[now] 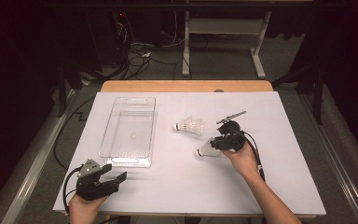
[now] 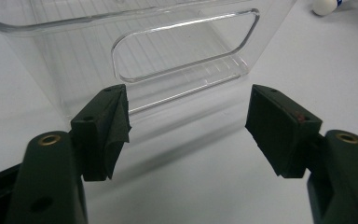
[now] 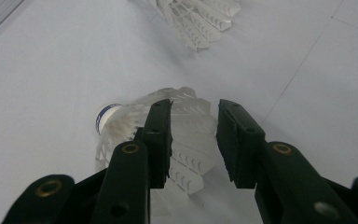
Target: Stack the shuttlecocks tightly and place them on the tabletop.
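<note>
A white feather shuttlecock (image 1: 204,149) lies on its side on the white mat, cork toward the left. My right gripper (image 1: 214,143) hovers over its skirt. In the right gripper view the jaws (image 3: 195,112) stand a little apart over the shuttlecock (image 3: 116,122). Feathers show in the gap, and the pads do not press on them. A second shuttlecock (image 1: 189,125) (image 3: 200,18) lies just beyond. My left gripper (image 1: 115,171) (image 2: 189,121) rests open and holds nothing, at the near end of a clear plastic tray (image 1: 121,161) (image 2: 182,51).
The white mat (image 1: 279,154) covers a wooden table whose far edge (image 1: 186,86) shows behind it. The tray has nothing in it. A shuttlecock cork (image 2: 325,5) shows at the top right of the left gripper view. Cables and a desk frame lie on the floor beyond.
</note>
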Demonstrator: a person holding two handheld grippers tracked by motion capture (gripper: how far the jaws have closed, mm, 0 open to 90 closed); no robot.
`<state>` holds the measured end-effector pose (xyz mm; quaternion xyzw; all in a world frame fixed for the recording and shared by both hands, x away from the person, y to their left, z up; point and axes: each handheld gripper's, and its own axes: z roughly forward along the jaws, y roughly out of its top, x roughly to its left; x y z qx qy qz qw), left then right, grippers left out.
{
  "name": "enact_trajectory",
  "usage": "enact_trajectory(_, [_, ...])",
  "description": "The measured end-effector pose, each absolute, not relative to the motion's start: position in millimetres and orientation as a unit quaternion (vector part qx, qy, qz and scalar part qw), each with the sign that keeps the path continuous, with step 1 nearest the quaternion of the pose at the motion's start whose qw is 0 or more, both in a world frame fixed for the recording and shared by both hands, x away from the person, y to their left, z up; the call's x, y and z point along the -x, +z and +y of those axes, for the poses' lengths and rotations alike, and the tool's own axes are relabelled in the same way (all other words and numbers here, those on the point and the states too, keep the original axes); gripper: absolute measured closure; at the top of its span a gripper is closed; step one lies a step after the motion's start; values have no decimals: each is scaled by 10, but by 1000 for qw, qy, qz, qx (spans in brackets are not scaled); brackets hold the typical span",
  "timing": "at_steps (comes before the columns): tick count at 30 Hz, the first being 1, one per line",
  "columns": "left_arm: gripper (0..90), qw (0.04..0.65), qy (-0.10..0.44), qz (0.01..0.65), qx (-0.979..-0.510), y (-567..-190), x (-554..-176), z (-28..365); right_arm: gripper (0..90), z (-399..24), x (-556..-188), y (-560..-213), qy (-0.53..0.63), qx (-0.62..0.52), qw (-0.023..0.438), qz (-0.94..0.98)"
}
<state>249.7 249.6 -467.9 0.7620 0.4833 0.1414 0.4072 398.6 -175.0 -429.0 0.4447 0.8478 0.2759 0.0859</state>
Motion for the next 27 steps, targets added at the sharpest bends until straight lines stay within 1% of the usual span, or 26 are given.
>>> enact_trajectory(18, [310,407,142,485,-761,-4679,-2496,2498,587,-1884,-4000,-4412,282,-464,77,836])
enact_trajectory(27, [310,408,142,484,-761,-4680,-2496,2498,586,-1960,-3983,-4427,286,-472,77,830])
